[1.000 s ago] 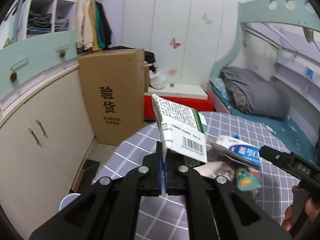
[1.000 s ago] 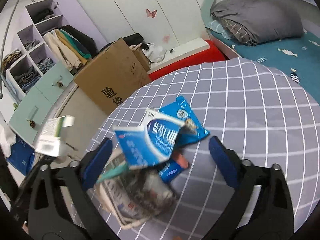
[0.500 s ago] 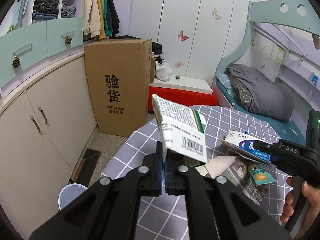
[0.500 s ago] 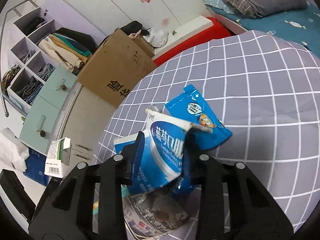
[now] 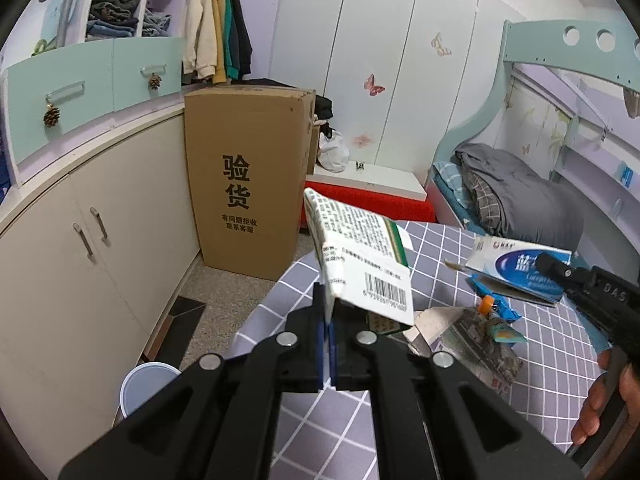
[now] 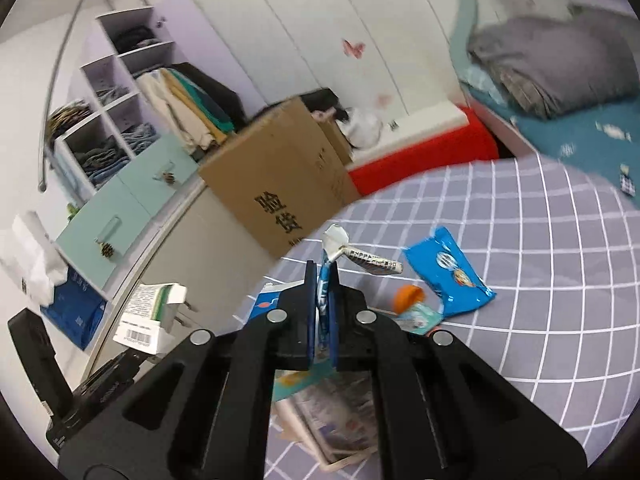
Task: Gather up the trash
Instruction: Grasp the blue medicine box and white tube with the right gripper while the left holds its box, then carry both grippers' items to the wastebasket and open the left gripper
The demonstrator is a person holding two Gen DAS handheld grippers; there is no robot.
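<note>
My left gripper [image 5: 326,312] is shut on a white and green medicine box [image 5: 360,264] with a barcode, held above the table's left edge; it also shows in the right wrist view [image 6: 148,316]. My right gripper [image 6: 322,292] is shut on a flattened blue and white carton [image 6: 325,280], lifted off the table; the carton also shows in the left wrist view [image 5: 516,270]. On the grey checked tablecloth [image 6: 540,280] lie a blue snack packet [image 6: 448,272], a small pouch with an orange cap [image 6: 412,304] and a crumpled printed paper [image 6: 332,412].
A white bin [image 5: 142,384] stands on the floor left of the table. A tall cardboard box [image 5: 244,188] and cream cupboards [image 5: 80,248] are beyond it. A bed with a grey quilt [image 5: 516,196] lies at the right.
My right gripper has closed on the blue and white carton and lifted it off the pile. My left gripper has kept hold of the medicine box and shifted back towards the table's left edge.
</note>
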